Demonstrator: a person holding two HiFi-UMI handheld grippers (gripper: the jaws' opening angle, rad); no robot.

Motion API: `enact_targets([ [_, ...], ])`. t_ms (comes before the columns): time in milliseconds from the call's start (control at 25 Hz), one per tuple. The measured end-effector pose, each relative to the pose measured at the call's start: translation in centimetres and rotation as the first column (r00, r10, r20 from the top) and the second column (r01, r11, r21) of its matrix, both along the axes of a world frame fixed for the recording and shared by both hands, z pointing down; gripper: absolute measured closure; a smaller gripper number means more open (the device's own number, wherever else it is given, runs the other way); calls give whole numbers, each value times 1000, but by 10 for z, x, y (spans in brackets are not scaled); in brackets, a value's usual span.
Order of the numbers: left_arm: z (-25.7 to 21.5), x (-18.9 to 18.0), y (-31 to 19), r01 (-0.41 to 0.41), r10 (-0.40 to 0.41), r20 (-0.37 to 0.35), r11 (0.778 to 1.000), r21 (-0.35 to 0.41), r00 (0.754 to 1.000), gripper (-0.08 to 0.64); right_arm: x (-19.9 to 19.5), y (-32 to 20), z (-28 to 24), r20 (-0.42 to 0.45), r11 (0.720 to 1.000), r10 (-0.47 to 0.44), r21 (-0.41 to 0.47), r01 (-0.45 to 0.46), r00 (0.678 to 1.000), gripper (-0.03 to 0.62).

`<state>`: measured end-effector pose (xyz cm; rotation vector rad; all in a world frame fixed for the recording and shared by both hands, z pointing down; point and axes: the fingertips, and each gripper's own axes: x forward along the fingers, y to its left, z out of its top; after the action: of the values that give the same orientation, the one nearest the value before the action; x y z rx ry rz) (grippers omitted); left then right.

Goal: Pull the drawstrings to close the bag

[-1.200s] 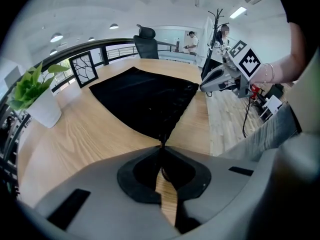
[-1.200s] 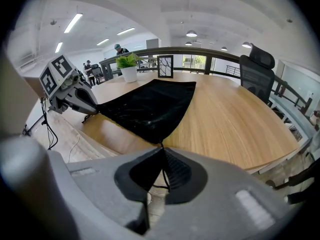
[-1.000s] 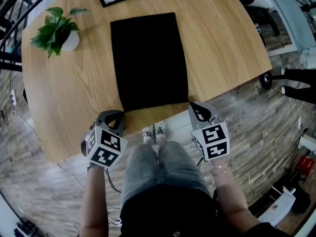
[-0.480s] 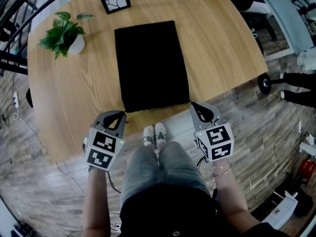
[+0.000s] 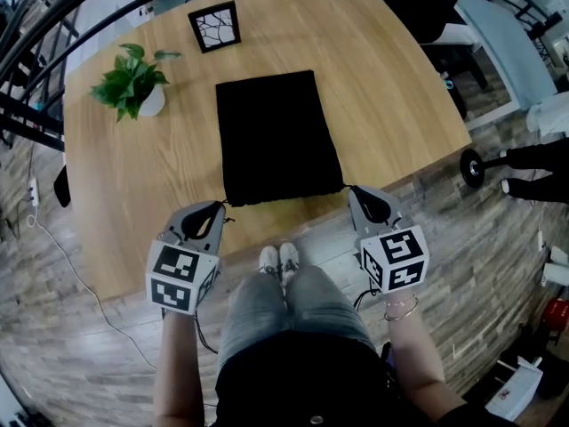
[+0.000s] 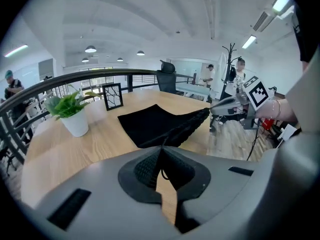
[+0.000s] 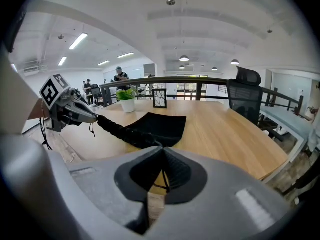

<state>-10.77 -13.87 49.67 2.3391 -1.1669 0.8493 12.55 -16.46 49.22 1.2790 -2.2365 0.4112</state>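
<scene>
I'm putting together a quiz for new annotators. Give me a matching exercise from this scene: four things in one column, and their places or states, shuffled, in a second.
Things:
1. black bag
2. potted plant
3. picture frame
4. left claw

Places or states:
A. shut on a drawstring at the bag's near corner
B. propped upright beyond the bag's far end
C. lying on the table, near edge gathered
D. left of the bag, in a white pot

Pairs: 1-C, 2-D, 3-B, 4-A.

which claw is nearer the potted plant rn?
Left. Left claw is at the near left corner of the black bag, on the side of the potted plant; right claw is across the bag's mouth, farther away.
</scene>
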Motion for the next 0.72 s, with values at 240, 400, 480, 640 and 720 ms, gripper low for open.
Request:
enact_targets([
  [240, -29, -4, -7, 60, -57, -37, 995, 83, 998, 543, 0, -8, -30, 20, 997, 7, 74, -8, 1000, 589],
  [400, -49, -9, -12, 88, -83, -46, 987, 134, 995, 543, -2, -11, -54, 57, 992, 6, 123, -13, 998, 589],
  [480, -60, -10, -14, 103, -95, -54, 981, 162, 994, 543, -3, -13, -68, 89, 988, 7, 155, -21, 996, 591],
  [640, -80, -14, -17, 144, -127, -96, 969, 202, 987, 543, -3, -17, -91, 141, 979, 15, 199, -43, 990, 591],
  [720, -89, -17, -17, 159, -138, -109, 963, 219, 984, 543, -4, -18, -100, 149, 975, 12, 217, -44, 989, 591],
])
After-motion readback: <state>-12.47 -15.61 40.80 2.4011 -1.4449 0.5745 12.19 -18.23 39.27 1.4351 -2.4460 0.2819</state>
